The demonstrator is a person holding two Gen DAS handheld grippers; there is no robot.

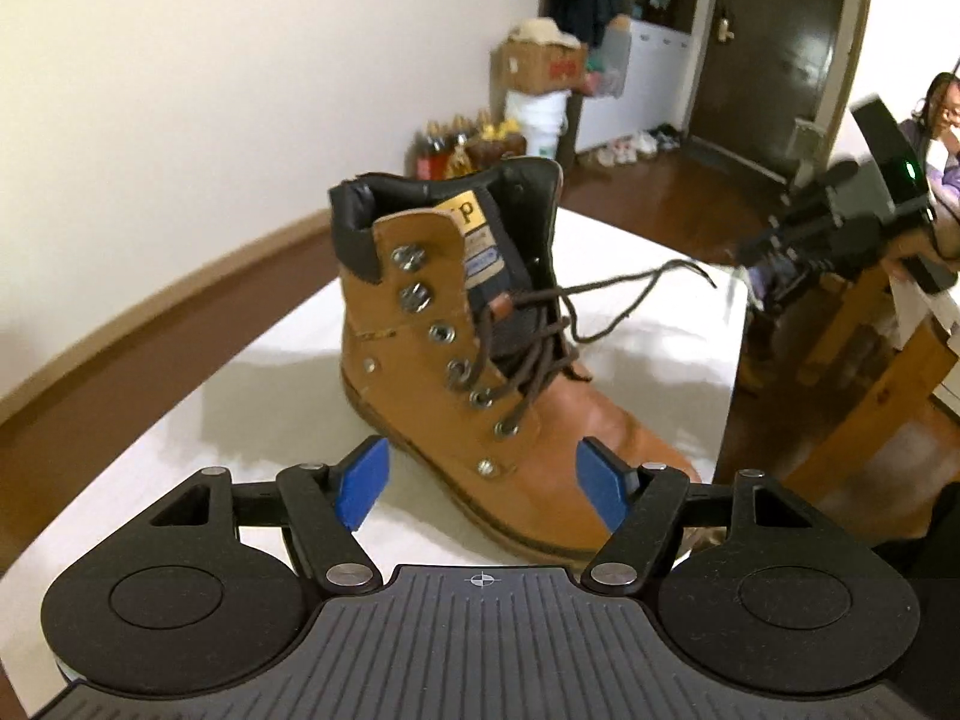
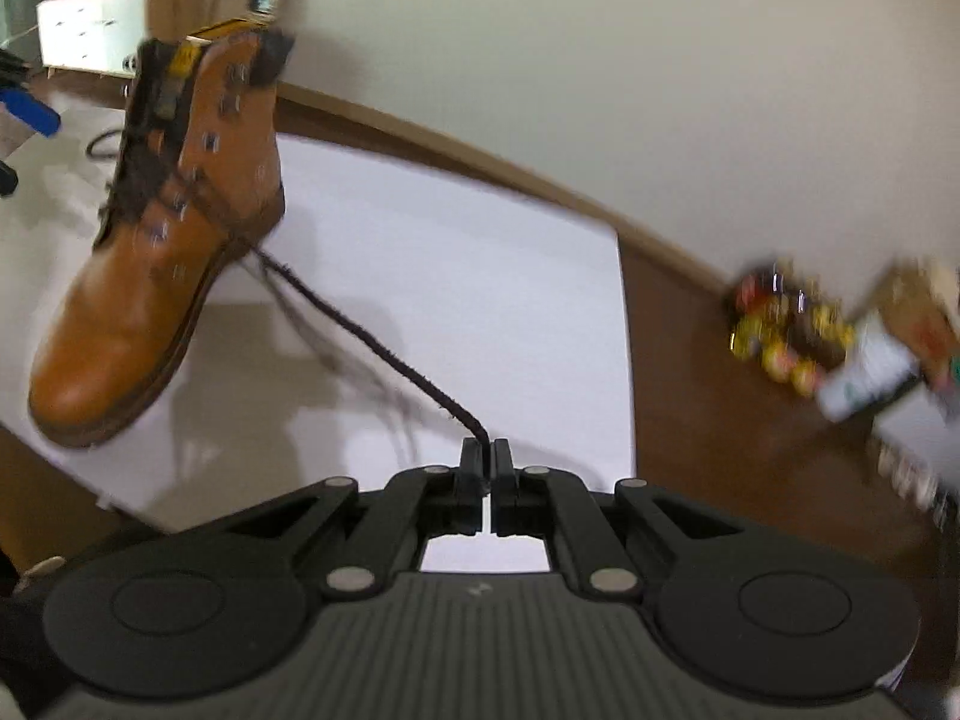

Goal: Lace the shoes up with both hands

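Standing upright on a white table top (image 1: 180,450), a tan leather work boot (image 1: 480,324) is seen in the left wrist view, its toe turned toward the near right. The left gripper (image 1: 483,489) is held just in front of the boot, its blue pads (image 1: 360,489) spread wide to either side of the boot's lower part, with nothing pressed between them. A dark brown lace (image 1: 540,348) is threaded through the lower eyelets, while the upper hooks are left bare. One free end of the lace is drawn out to the right, toward the right gripper (image 1: 774,264), which is seen blurred at the far right edge of the table. A cardboard box (image 1: 537,63), a white bucket (image 1: 540,114) and bottles (image 1: 462,144) are set against the far wall, beside a dark door (image 1: 774,42). A person (image 1: 942,114) is partly visible at the right edge.

In the right wrist view, the boot (image 2: 174,228) is shown at the upper left, blurred, on the same table top (image 2: 450,276). The right gripper (image 2: 486,459) is seen with its fingers (image 2: 471,462) pressed together, pinching the lace (image 2: 372,342). From there the lace is stretched taut up and to the left, back to the boot's side. A blue pad of the left gripper (image 2: 30,108) is glimpsed at the far left edge.
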